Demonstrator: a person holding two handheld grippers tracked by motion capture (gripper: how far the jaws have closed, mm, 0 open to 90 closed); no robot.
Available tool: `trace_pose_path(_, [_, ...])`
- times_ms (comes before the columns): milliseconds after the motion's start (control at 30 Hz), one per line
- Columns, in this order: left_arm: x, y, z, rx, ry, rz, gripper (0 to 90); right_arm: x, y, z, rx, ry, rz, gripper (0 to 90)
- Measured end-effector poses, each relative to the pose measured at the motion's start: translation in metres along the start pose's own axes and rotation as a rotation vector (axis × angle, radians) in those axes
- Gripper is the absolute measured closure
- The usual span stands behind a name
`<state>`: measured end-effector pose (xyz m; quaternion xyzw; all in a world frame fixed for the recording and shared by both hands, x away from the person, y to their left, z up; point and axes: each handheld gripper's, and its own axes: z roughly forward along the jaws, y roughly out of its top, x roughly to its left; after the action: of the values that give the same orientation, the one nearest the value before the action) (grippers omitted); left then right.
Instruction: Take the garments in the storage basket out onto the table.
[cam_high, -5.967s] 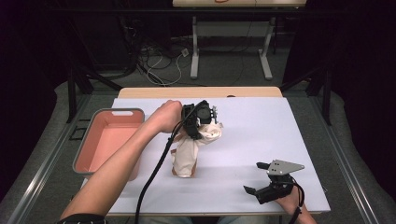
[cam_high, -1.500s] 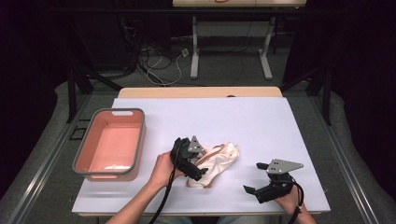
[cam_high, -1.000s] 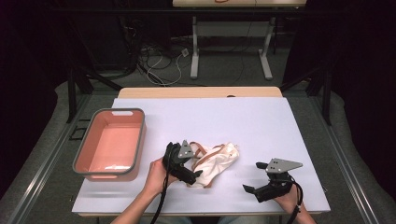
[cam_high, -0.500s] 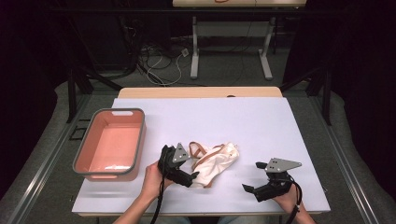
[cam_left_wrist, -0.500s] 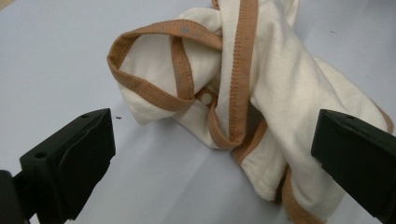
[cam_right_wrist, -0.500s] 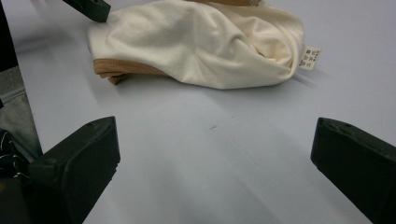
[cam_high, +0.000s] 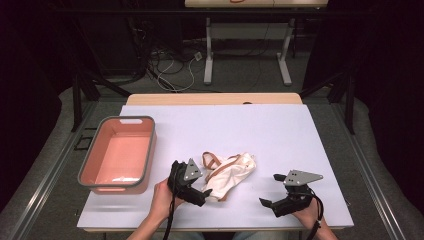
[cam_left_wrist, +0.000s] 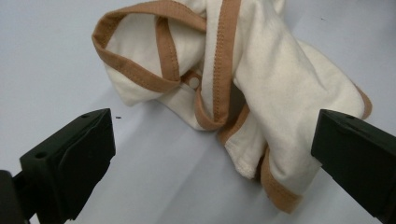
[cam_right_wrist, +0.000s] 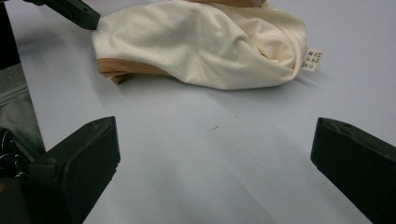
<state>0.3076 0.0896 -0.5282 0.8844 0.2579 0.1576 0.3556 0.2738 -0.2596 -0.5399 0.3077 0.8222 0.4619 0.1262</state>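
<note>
Off to the left sits a pink bin (cam_high: 118, 156). Crumpled, tan-trimmed cream garment (cam_high: 229, 175) lies mid-table; left gripper (cam_high: 200, 192) gapes wide just beside it, right gripper (cam_high: 268, 204) wide open too, empty, apart.

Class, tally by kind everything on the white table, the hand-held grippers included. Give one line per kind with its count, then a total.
Garments, cream with tan trim: 1
Pink tubs with grey rim: 1
Two-jaw grippers, left gripper and right gripper, both with jaws open: 2
Total: 4
</note>
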Motion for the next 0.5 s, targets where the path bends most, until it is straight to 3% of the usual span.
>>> trace_pose_path(500, [-0.0005, -0.0048, 0.0, 0.016, -0.001, -0.029, 0.0, -0.0007, 0.0015, 0.0029, 0.009, -0.015, 0.011, 0.9])
